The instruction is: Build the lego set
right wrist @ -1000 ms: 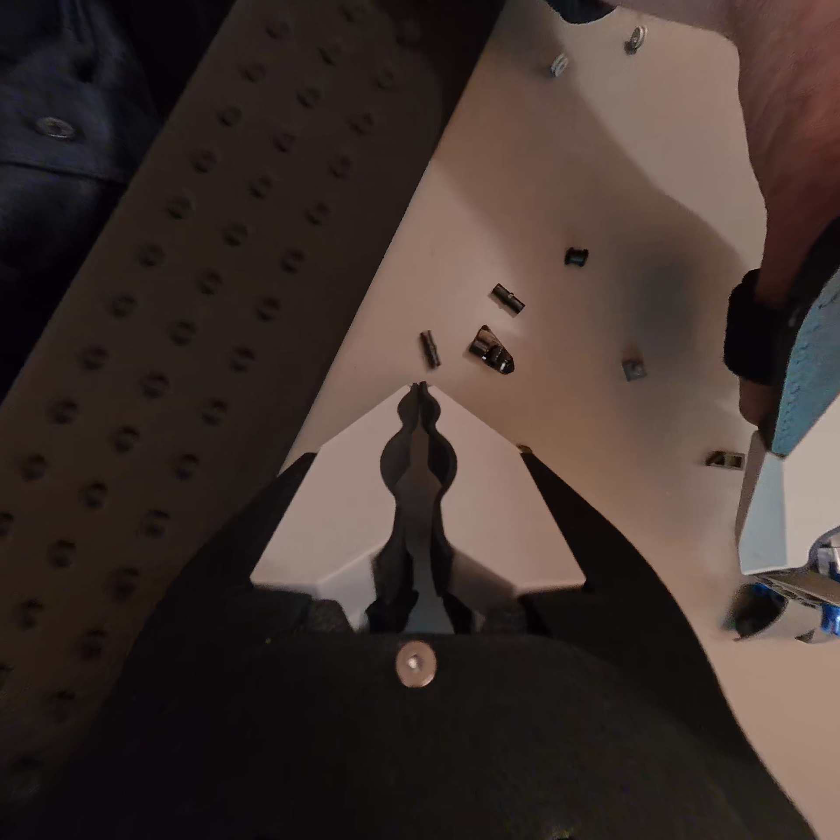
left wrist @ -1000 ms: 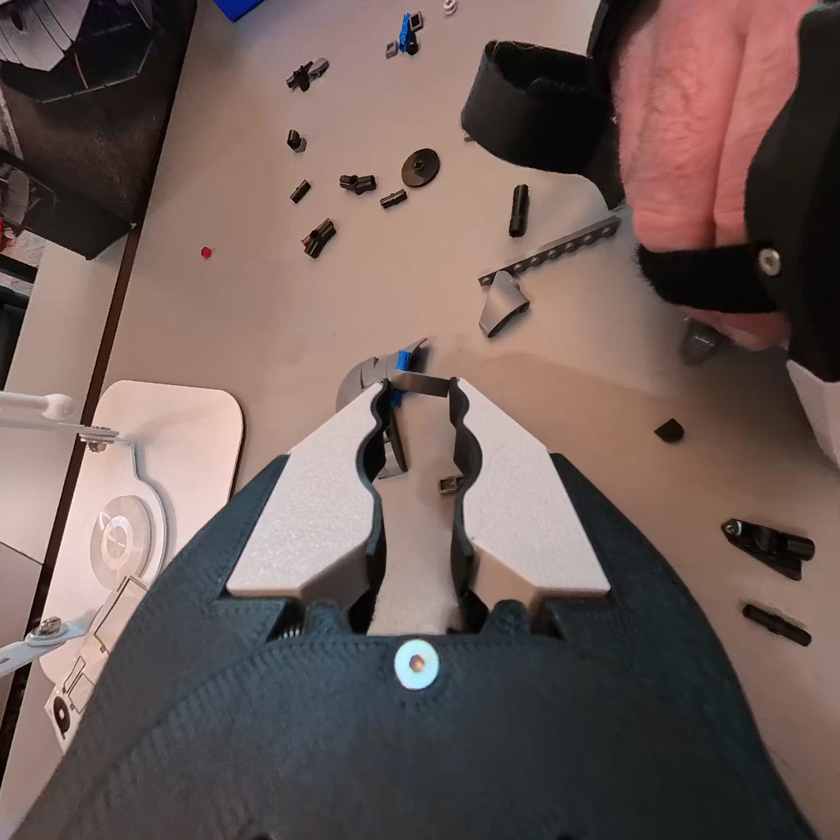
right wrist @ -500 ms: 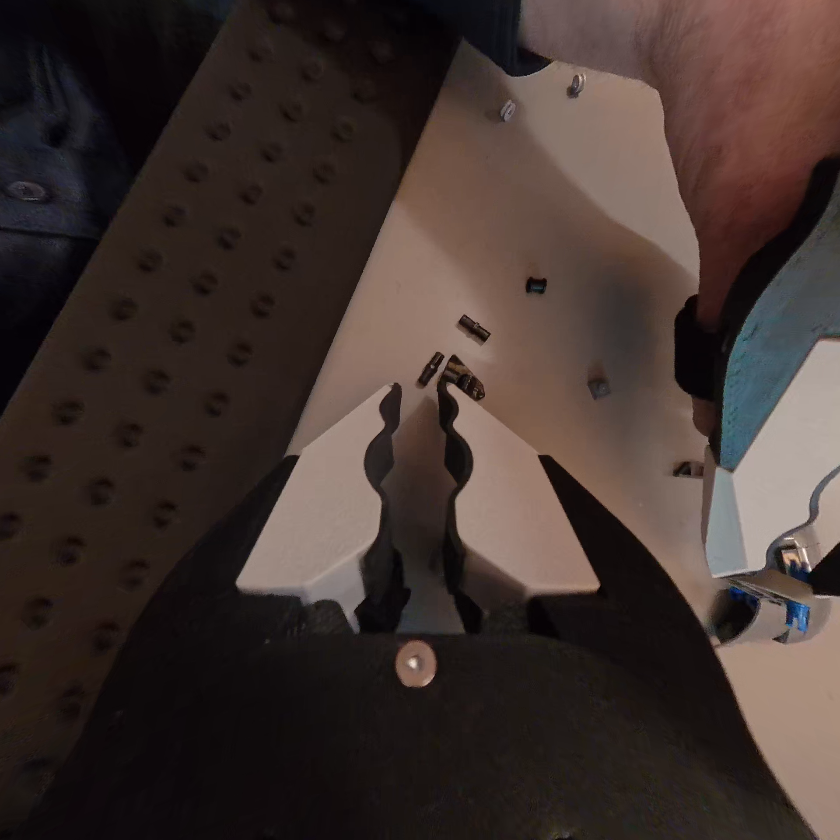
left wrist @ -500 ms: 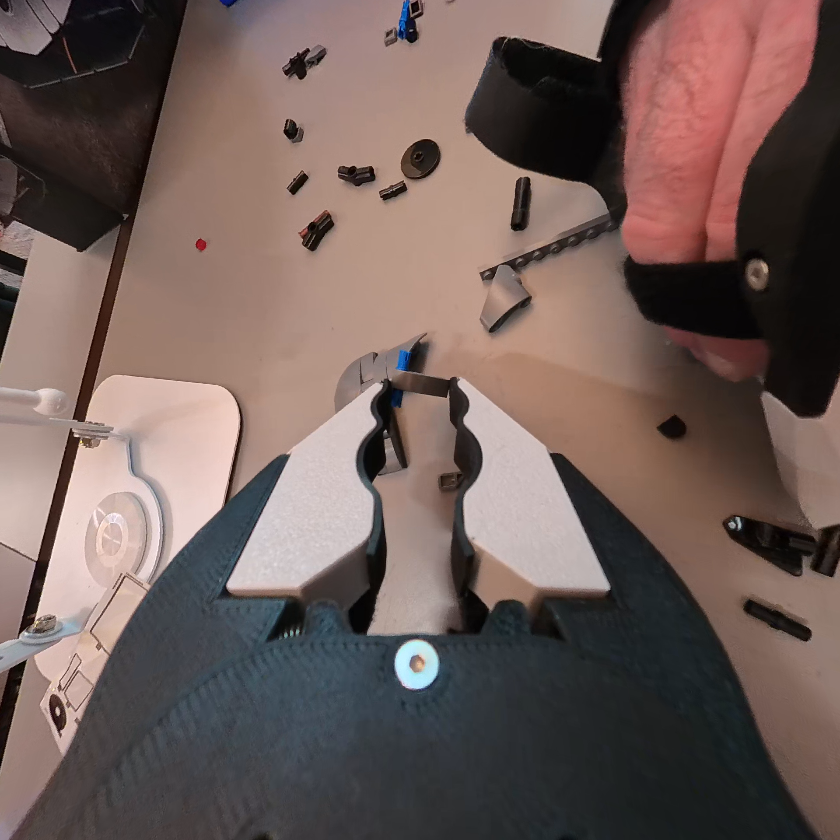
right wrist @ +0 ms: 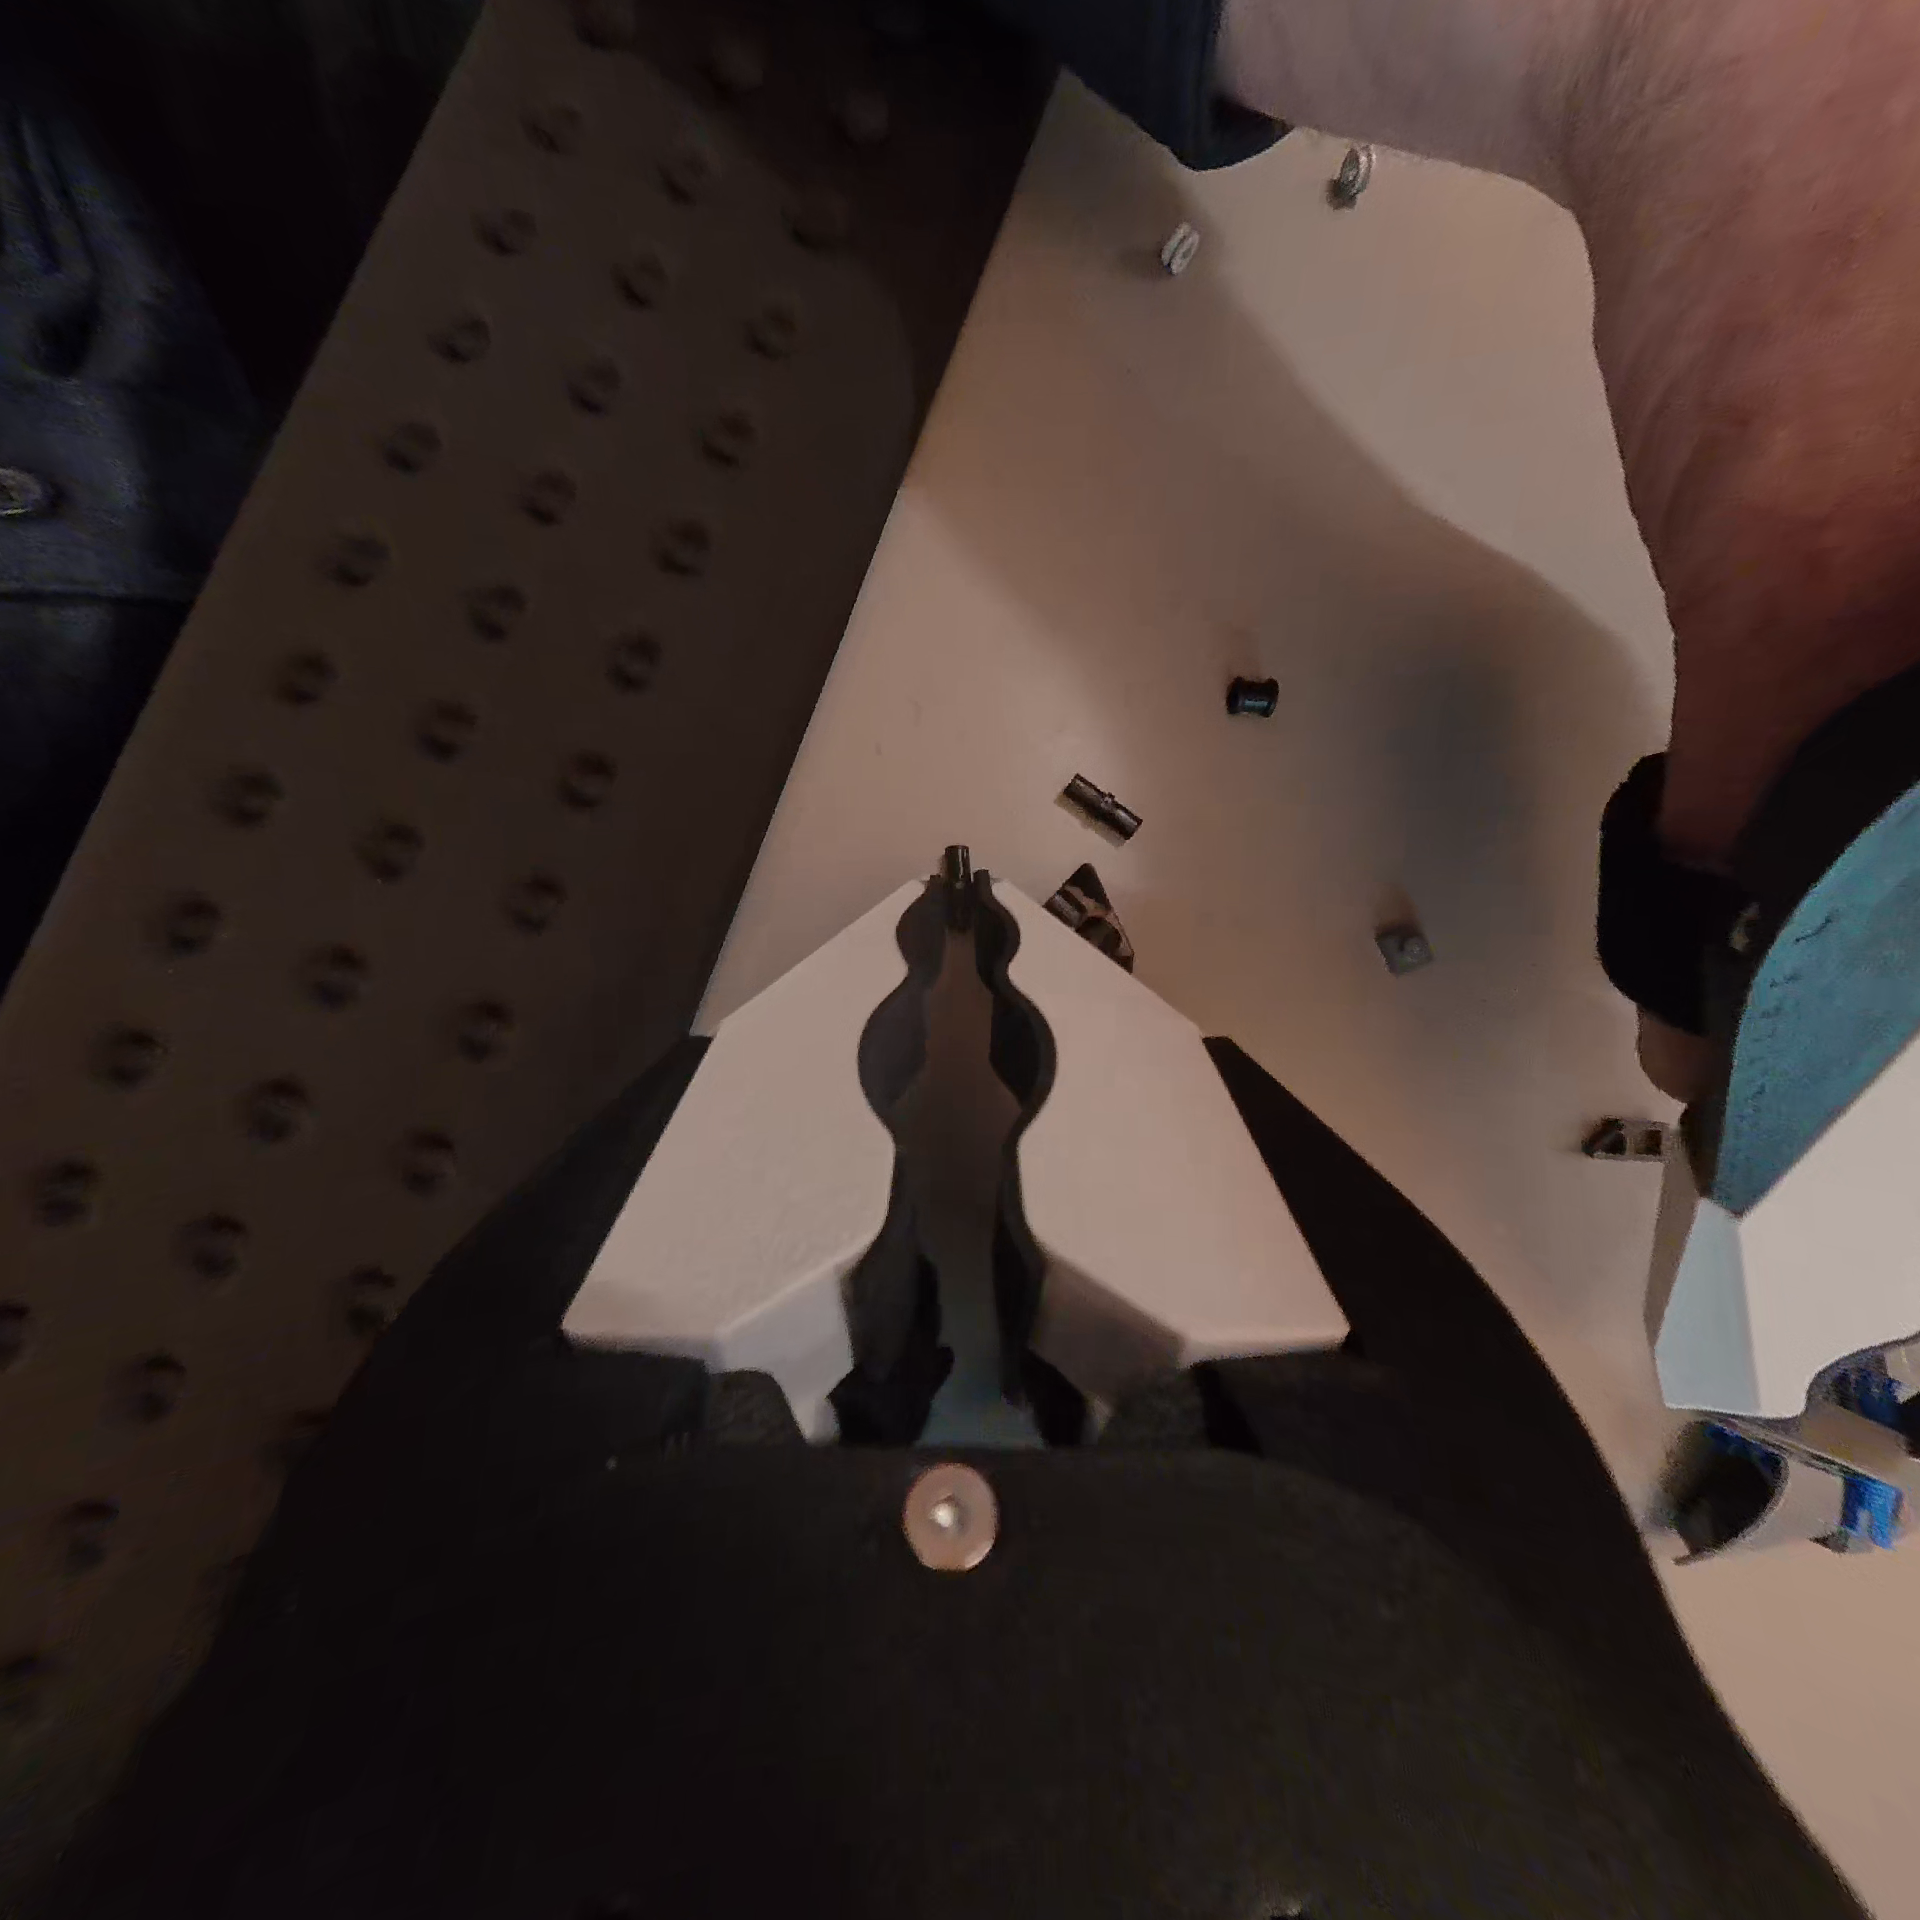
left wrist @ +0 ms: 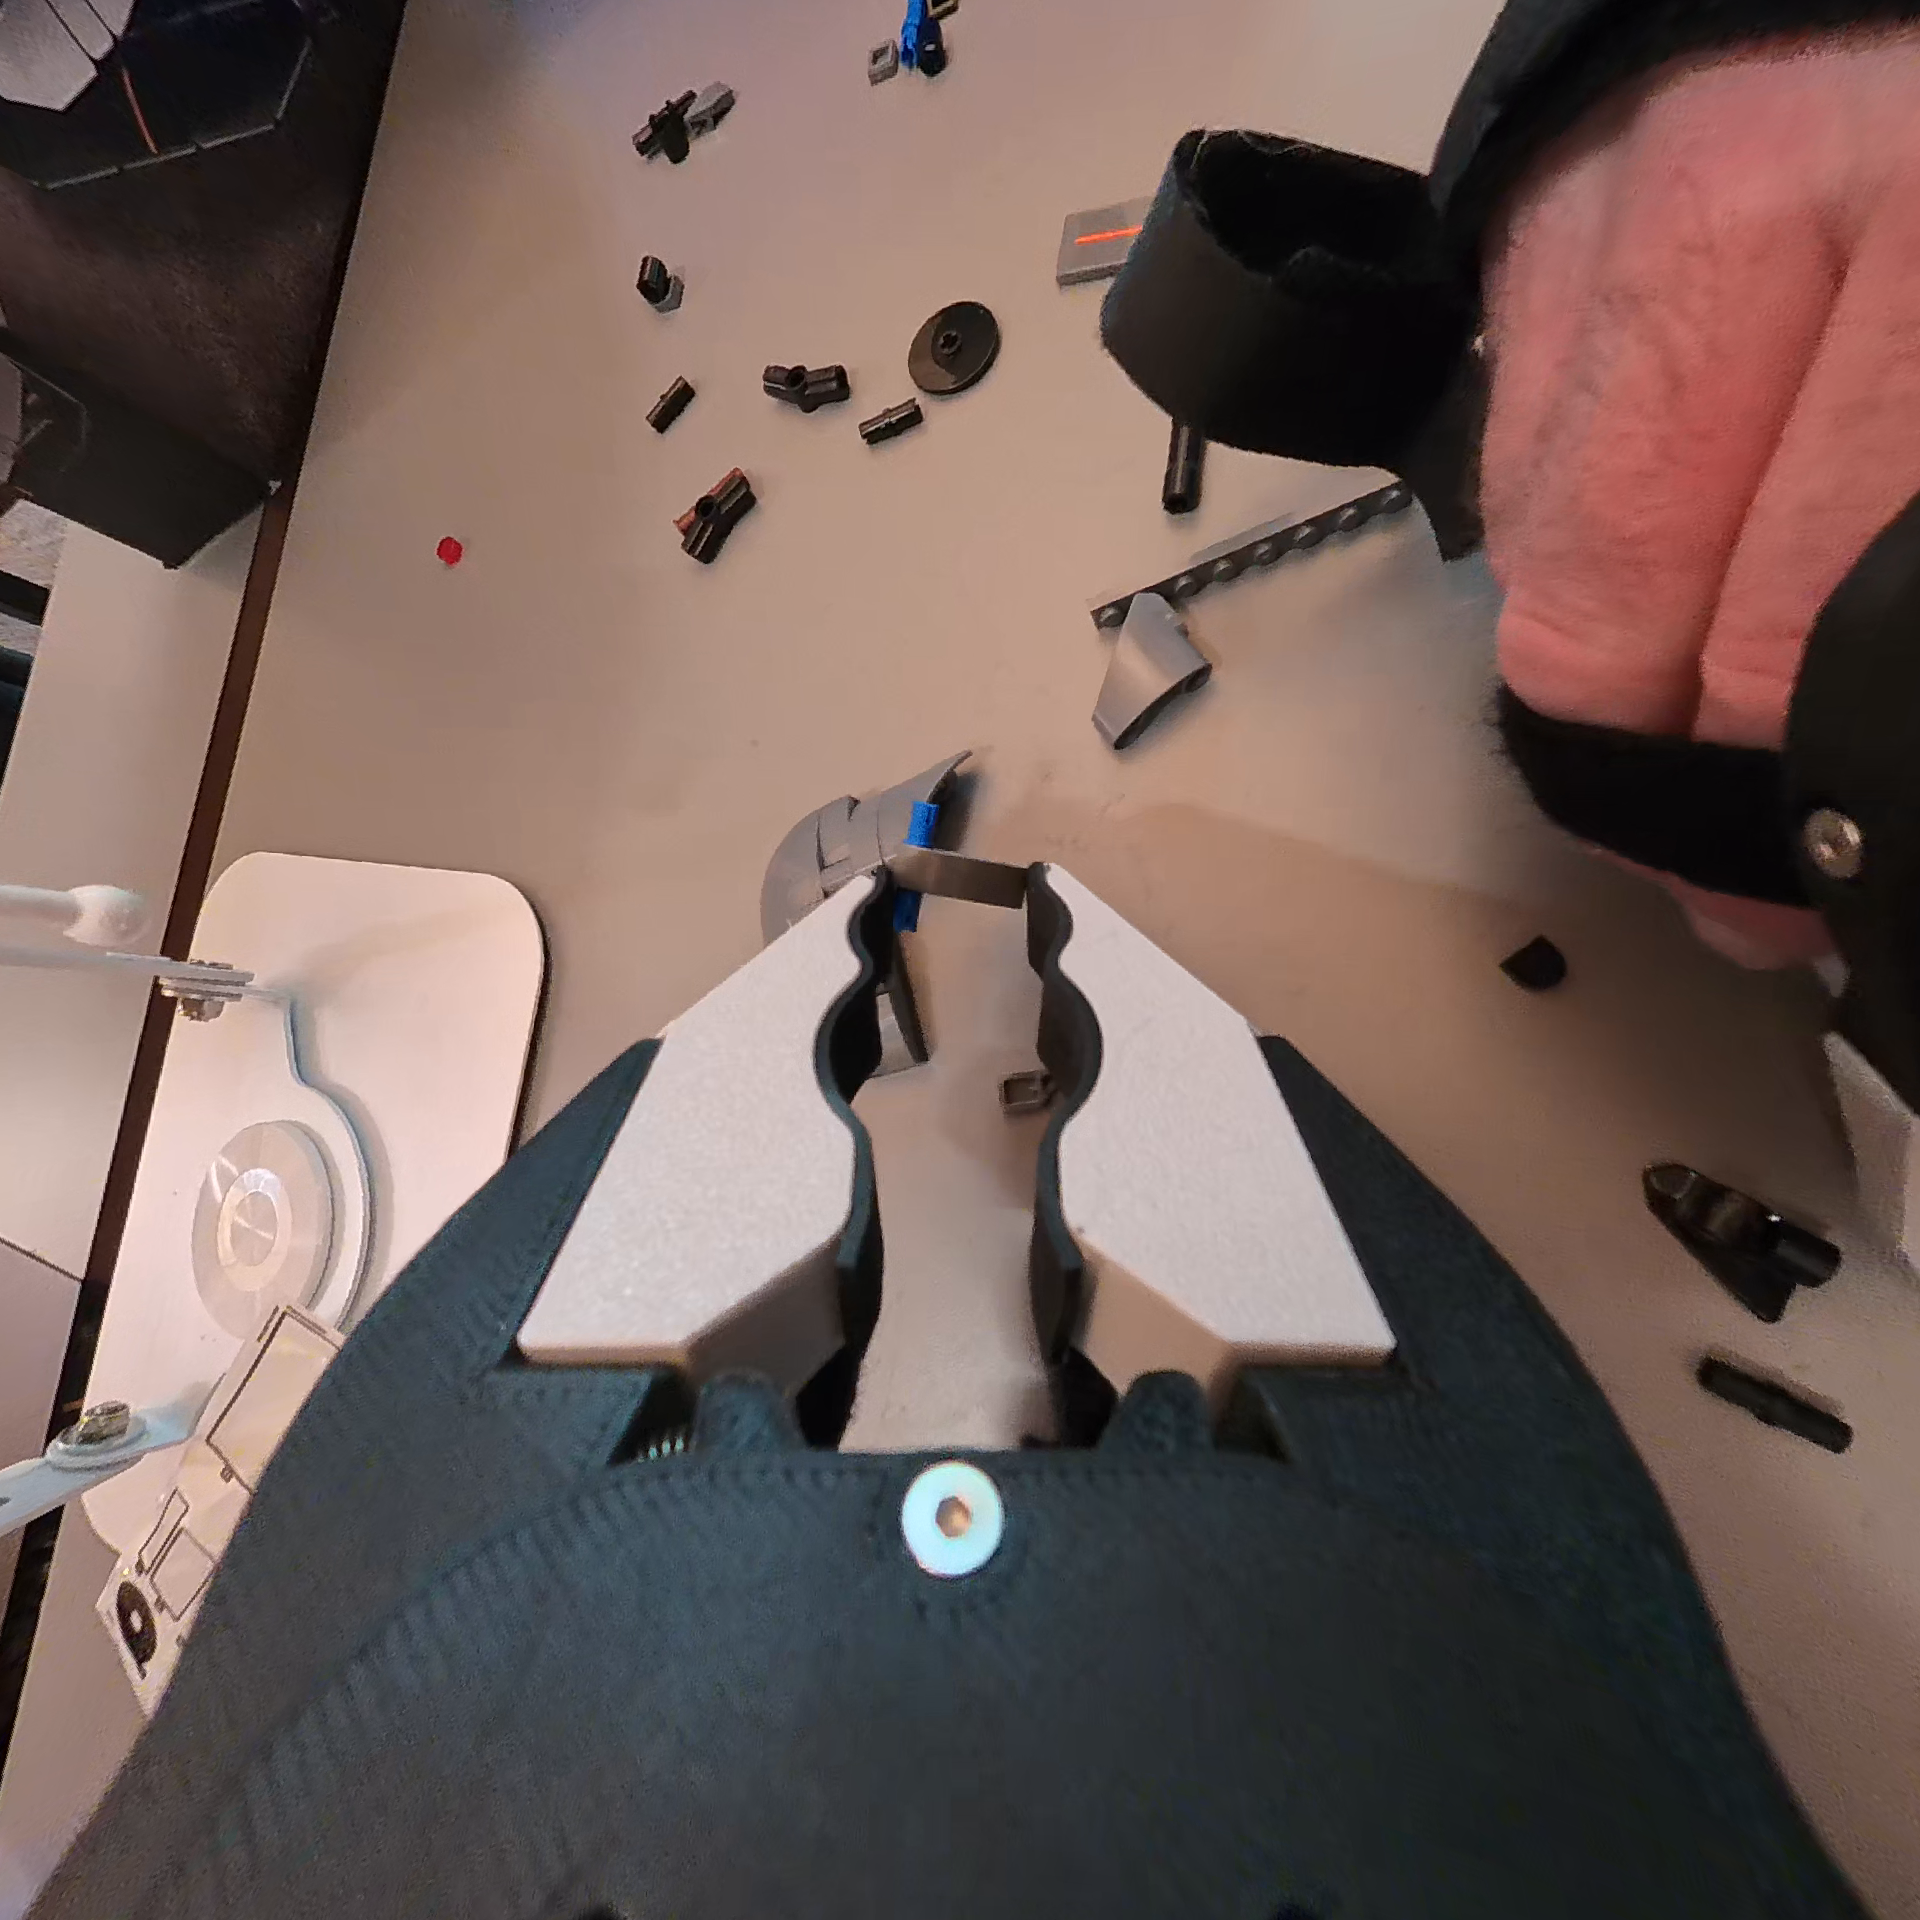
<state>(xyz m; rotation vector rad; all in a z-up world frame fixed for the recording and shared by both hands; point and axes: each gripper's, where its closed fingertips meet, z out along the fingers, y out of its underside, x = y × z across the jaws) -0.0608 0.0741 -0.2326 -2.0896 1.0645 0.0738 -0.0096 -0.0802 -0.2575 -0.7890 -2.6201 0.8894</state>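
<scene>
Right gripper (right wrist: 958,883), apart half-second ago, now clamped on small black pin (right wrist: 956,871) at table (right wrist: 1143,468). Left gripper (left wrist: 961,878) unchanged, grasping grey-blue assembly (left wrist: 868,831). Lift straight; keep pin square for insertion.

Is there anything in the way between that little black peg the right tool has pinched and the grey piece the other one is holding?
Nothing visible. The right hand-held gripper pinches the black peg; only bare table lies toward the grey assembly in the left hand-held gripper.
</scene>
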